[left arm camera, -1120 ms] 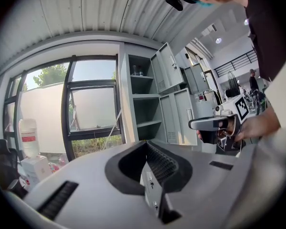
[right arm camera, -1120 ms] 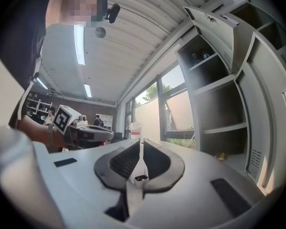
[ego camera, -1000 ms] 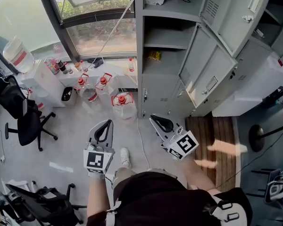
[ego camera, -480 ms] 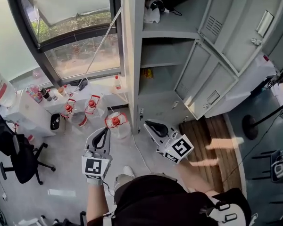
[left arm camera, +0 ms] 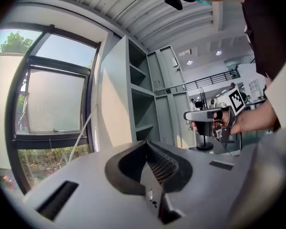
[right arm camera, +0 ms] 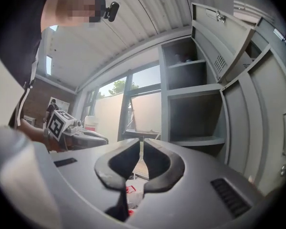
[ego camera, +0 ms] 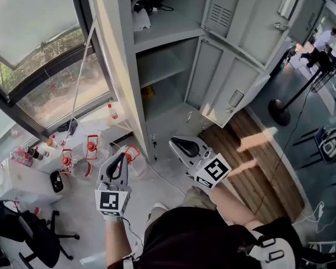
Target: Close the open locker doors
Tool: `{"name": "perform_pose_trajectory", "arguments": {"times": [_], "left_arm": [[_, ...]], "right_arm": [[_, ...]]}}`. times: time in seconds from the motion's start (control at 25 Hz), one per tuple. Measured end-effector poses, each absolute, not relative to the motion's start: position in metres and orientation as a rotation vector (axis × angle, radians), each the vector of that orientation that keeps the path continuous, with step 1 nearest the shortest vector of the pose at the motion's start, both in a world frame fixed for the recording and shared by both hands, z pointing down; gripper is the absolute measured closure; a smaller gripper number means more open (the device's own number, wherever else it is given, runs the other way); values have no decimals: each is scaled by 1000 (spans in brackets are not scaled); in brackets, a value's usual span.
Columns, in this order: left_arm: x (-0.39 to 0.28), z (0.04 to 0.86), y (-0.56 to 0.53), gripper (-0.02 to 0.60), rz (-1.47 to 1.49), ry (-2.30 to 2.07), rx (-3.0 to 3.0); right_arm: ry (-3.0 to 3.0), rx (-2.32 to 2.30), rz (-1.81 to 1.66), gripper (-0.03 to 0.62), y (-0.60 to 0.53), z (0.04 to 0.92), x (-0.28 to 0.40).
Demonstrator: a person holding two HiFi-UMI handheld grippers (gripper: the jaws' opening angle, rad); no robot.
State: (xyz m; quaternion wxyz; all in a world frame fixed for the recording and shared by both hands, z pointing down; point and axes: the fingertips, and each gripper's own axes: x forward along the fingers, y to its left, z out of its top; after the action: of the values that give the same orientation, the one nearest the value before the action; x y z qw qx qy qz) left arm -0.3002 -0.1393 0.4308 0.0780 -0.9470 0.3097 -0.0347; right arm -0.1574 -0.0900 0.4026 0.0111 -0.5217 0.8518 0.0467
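- Against a second ago, your head view sits closer and further right. The locker (ego camera: 120, 77) now fills the far centre, with its open doors (ego camera: 227, 77) swung out to the right.
- Your left gripper (ego camera: 122, 158) and right gripper (ego camera: 182, 145) both have tongs pressed together and empty. They are low and near you, well apart from the doors.
- Judgement: you are on the approach, and no door is pushed yet.
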Motion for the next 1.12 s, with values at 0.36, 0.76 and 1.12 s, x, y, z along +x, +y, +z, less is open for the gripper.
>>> {"name": "perform_pose_trajectory", "arguments": {"times": [0.36,0.76,1.12], "left_arm": [[-204,417,-151,574,-28,616,-2906],[-93,409,-133,574,-6,319,-2954],[-30,408,-116,574,6,186,-2954]], "right_arm": [[2434,-1932,232,562,-71,371,-63],[2170,-2165,310,560,-31,328,45],[2090,-2204,411,560,-15,290,99]]}}
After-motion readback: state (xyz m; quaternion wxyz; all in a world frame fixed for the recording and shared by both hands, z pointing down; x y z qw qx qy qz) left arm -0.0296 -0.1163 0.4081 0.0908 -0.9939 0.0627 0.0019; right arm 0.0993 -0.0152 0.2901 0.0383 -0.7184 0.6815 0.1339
